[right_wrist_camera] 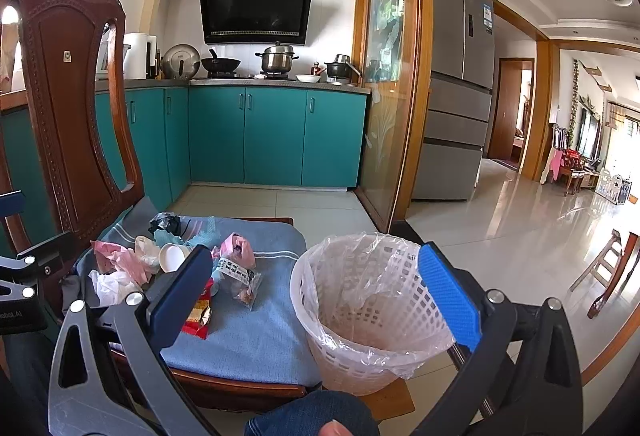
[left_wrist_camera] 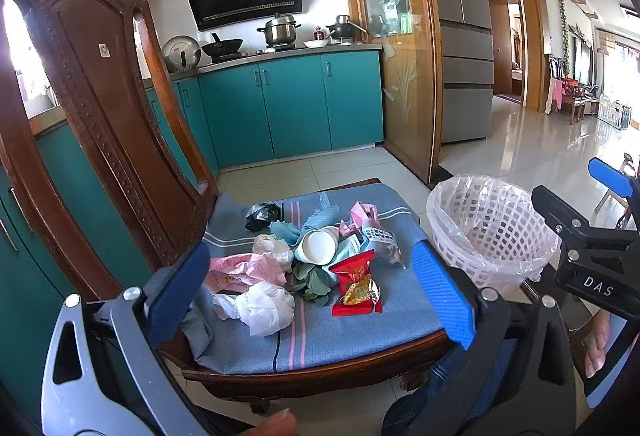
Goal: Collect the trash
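Left wrist view: the left gripper [left_wrist_camera: 312, 288] is wide apart, holding nothing. Crumpled trash [left_wrist_camera: 312, 256] lies piled on a blue cushion [left_wrist_camera: 352, 332] on a wooden chair [left_wrist_camera: 88, 84].

Right wrist view: the right gripper [right_wrist_camera: 316, 288] is wide apart over a white basket [right_wrist_camera: 360, 316] beside the chair. Green cabinets [right_wrist_camera: 272, 136] stand behind.

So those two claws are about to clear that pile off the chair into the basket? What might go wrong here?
1. The trash pile is tangled: gripping the red wrapper may drag the leaves or the white cup off the seat cloth.
2. The basket looks light and stands beside the chair, so a bump from the open right gripper may tip it.
3. Thin bits like the white plastic bag might slip from the open left gripper.
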{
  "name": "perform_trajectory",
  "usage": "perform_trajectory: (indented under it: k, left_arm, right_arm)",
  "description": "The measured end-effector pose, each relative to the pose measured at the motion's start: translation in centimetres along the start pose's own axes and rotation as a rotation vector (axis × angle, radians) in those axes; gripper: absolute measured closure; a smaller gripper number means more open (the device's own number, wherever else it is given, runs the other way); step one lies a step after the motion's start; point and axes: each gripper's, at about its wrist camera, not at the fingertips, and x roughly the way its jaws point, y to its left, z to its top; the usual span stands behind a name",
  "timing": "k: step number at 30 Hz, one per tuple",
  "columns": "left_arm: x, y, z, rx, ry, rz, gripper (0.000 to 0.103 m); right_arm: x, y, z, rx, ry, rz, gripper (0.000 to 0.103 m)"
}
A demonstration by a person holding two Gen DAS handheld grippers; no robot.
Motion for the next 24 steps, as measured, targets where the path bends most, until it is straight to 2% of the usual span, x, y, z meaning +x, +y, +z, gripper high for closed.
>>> perform_trajectory:
  k: [24]
  left_arm:
    - [0.04,0.09,-0.05,-0.002,0.0,0.001,0.002]
  right_arm:
    - [-0.09,0.12,0.02,-0.002,-0.004,0.008,0.003]
